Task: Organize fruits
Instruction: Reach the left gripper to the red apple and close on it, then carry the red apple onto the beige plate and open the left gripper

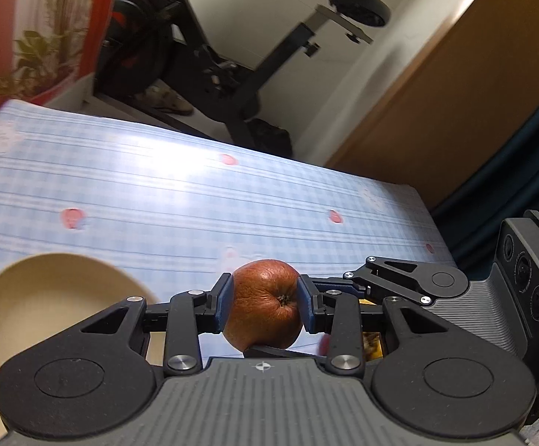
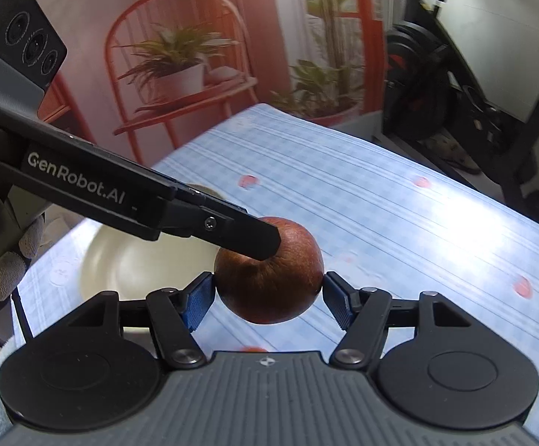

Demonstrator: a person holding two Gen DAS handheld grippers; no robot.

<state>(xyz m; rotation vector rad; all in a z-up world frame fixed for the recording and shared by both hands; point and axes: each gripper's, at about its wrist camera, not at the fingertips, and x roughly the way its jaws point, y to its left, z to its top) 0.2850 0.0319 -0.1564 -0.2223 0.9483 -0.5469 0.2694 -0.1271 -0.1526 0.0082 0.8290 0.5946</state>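
Observation:
One wrinkled red-brown apple (image 1: pixel 265 308) hangs above the blue checked cloth, and both grippers hold it. My left gripper (image 1: pixel 265 283) has its blue pads (image 1: pixel 224 303) pressed on the apple's left and right sides, with the calyx end facing the camera. In the right wrist view the same apple (image 2: pixel 280 282) sits between the pads of my right gripper (image 2: pixel 268 283), which touch its flanks. The left gripper (image 2: pixel 265 243) comes in there from the left, its near finger lying across the apple's top. A cream bowl (image 1: pixel 46 297) (image 2: pixel 128 260) stands on the cloth to the left.
The right gripper's body (image 1: pixel 436 282) crowds in from the right. Something yellow (image 1: pixel 371 338) shows low behind the left gripper's links. A gloved hand (image 2: pixel 5 271) grips the left tool. The table (image 2: pixel 399 204) ends near an exercise bike (image 1: pixel 202 59) and a wooden door (image 1: pixel 455 93).

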